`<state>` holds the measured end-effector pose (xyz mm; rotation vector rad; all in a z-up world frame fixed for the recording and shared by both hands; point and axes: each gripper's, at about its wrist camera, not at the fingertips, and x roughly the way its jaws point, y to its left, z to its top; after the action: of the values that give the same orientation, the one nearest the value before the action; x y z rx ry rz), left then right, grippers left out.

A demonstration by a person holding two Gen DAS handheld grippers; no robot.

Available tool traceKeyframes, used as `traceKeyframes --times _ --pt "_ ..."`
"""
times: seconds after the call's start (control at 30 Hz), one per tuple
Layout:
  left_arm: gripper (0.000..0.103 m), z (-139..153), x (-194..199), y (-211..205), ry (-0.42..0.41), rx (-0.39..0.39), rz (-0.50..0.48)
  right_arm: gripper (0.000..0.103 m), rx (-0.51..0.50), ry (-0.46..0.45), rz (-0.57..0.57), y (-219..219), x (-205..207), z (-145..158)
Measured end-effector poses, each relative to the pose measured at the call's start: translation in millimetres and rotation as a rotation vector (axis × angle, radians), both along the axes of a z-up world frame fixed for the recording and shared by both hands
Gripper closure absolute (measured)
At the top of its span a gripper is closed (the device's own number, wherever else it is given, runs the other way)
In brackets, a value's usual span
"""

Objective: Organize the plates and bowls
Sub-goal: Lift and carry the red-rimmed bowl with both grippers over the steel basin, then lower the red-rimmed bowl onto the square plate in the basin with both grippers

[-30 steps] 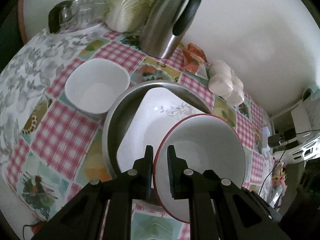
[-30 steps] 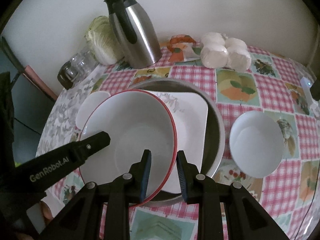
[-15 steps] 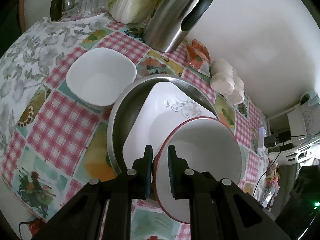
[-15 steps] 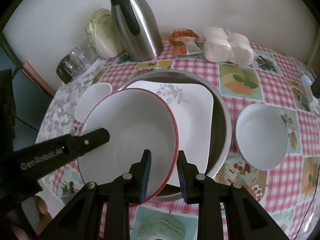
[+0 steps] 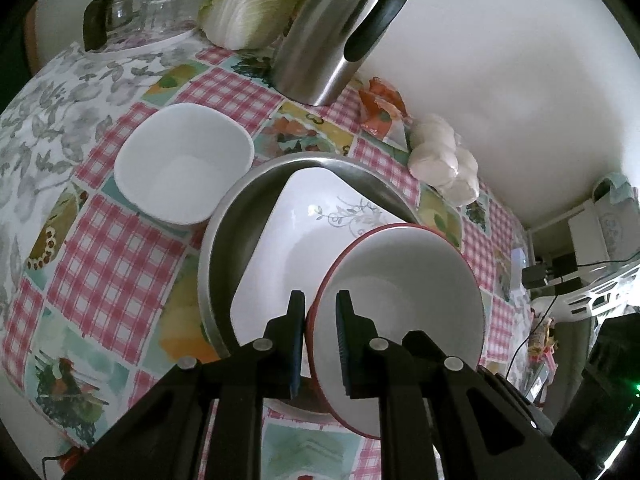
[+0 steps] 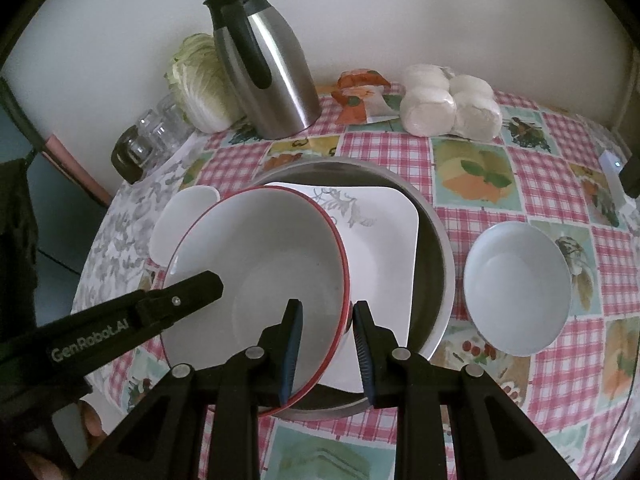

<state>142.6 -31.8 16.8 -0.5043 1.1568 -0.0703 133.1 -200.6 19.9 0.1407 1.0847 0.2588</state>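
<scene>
A red-rimmed white bowl is held tilted above a steel basin that holds a square white floral plate. My left gripper is shut on the bowl's left rim; its arm shows in the right wrist view. My right gripper is shut on the bowl's near right rim. A square white bowl sits left of the basin. A round white bowl sits to its right.
A steel thermos jug, a cabbage, glass jars, a snack packet and wrapped white rolls line the wall side of the checked tablecloth.
Both grippers have lifted the red-rimmed bowl higher above the basin; the table looks farther away. More of the floral plate shows behind the bowl.
</scene>
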Motion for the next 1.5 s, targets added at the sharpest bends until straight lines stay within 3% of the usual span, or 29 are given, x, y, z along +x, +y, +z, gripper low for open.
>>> traceKeyframes --times 0.77,1.5 --pt "0.085 -21.0 28.8 3.2 0.033 -0.043 -0.001 0.075 -0.01 0.037 -0.008 1.9 29.9 -22.4" --pt "0.083 -32.8 33.1 -2.5 0.047 -0.026 -0.018 0.074 -0.015 0.052 -0.018 2.6 33.8 -31.6"
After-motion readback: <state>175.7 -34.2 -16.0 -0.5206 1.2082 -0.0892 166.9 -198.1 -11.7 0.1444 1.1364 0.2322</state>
